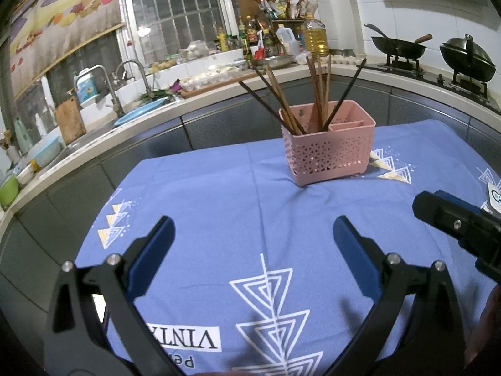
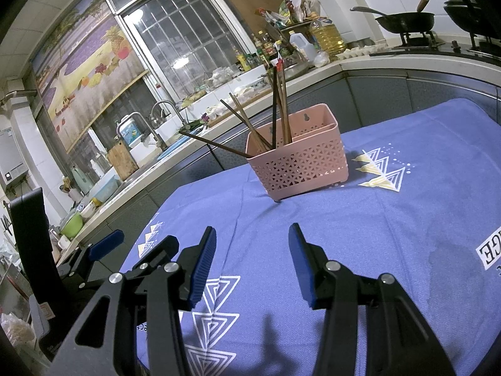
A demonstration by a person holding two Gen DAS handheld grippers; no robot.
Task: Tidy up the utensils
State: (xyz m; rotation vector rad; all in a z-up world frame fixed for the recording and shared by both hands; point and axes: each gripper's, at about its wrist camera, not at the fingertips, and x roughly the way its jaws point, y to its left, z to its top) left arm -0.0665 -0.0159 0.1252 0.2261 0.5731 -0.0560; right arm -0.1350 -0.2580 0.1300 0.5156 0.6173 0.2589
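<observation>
Chopsticks (image 1: 316,94) are leaning in the far pink caddy (image 1: 328,153); left gripper (image 1: 253,244) and right gripper (image 2: 252,263) are hovering near, fingers spread, empty.

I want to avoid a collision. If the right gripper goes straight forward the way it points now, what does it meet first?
Most likely the pink basket holding the chopsticks. The right gripper is open and empty above the blue tablecloth, with only bare cloth between. Depth is unclear; pointed slightly downward, it could meet the cloth first.

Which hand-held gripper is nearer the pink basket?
Neither clearly; both hover open, short of the pink basket. Left hand-held gripper faces it squarely; right hand-held gripper sits beside the left.
</observation>
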